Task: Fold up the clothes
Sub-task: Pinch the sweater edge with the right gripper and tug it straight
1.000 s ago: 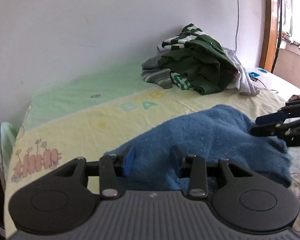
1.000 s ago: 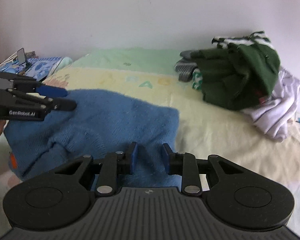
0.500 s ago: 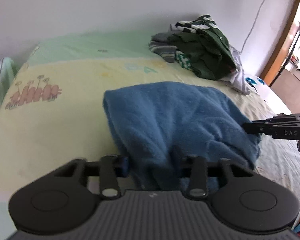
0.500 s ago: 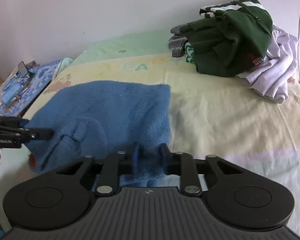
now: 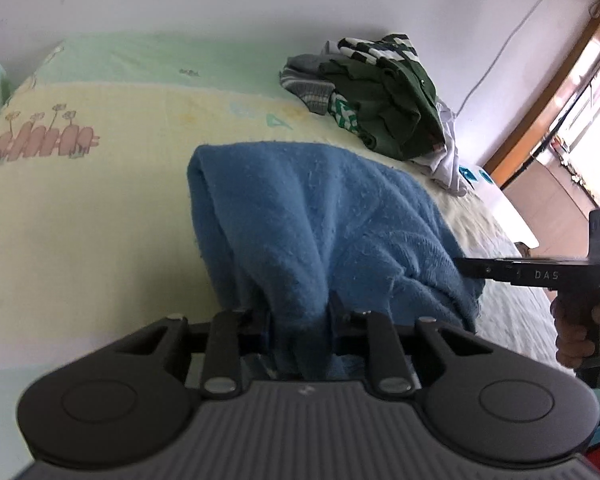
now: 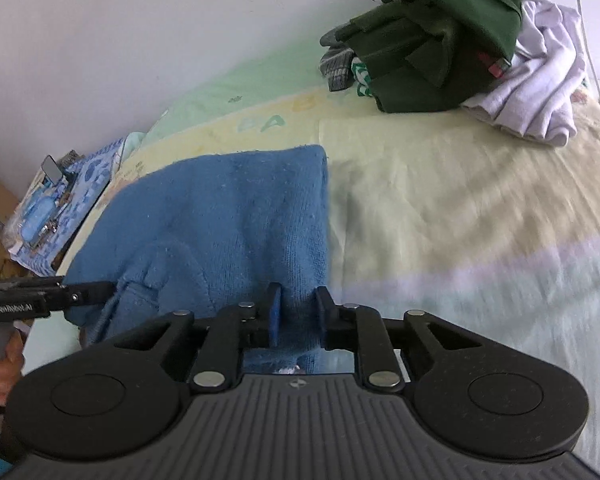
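A blue knitted sweater (image 5: 320, 220) (image 6: 228, 208) lies folded over on the yellow-green bed sheet (image 5: 100, 208). Its near edge is bunched up and raised off the bed. My left gripper (image 5: 298, 316) is shut on a thick gather of that edge at the sweater's left corner. My right gripper (image 6: 298, 312) is shut on the edge at the right corner, with blue cloth filling the gap between its fingers. The right gripper (image 5: 460, 266) shows from the side in the left wrist view, its tips buried in the cloth. Likewise the left gripper (image 6: 108, 290) appears in the right wrist view.
A heap of dark green and striped clothes (image 5: 384, 100) (image 6: 432, 48) with a white garment (image 6: 540, 88) sits at the back of the bed by the wall. A blue patterned bundle (image 6: 48, 208) lies off the bed's left edge. A hand (image 5: 576, 332) holds the right gripper.
Both grippers dropped from hovering open over the sweater to its near edge and shut on it. The edge is now gathered and lifted toward me.
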Action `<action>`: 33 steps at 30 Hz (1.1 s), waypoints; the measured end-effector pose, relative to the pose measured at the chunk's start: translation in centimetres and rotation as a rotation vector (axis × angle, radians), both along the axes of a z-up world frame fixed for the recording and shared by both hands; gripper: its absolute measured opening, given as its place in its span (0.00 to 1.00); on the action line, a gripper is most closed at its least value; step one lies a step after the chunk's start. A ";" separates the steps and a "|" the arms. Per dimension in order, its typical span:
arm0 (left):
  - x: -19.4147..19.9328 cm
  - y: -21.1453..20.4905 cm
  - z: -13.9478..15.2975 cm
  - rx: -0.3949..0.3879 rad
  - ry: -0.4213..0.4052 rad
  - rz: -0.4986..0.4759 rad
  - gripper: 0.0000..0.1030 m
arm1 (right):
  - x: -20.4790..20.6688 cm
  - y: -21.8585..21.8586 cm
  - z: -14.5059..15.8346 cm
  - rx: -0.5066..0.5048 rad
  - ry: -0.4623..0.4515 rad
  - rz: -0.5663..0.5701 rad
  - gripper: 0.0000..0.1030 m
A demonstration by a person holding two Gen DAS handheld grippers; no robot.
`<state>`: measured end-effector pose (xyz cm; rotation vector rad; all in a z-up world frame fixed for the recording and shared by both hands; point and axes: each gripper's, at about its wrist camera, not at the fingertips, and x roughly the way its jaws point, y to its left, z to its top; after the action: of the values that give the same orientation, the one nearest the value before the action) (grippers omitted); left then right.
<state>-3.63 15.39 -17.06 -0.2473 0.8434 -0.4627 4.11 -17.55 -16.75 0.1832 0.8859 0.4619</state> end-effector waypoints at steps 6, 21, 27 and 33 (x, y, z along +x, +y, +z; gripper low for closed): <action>-0.6 0.1 1.7 0.068 -0.045 -0.013 0.41 | -1.1 0.9 2.6 -0.136 -0.151 0.063 0.29; 0.7 -1.5 2.2 0.143 -0.134 0.053 0.37 | 1.2 4.2 1.0 -0.232 -0.246 0.124 0.28; 0.8 -2.2 0.6 0.168 -0.132 0.049 0.52 | 1.1 3.5 -0.2 -0.186 -0.226 0.101 0.28; 1.8 -2.5 1.5 0.185 -0.074 0.045 0.67 | 0.5 4.5 0.0 -0.244 -0.244 0.079 0.32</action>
<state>-1.86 12.86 -15.60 -0.0774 0.8008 -0.3475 4.63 -13.09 -16.77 -0.1302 0.7036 0.4352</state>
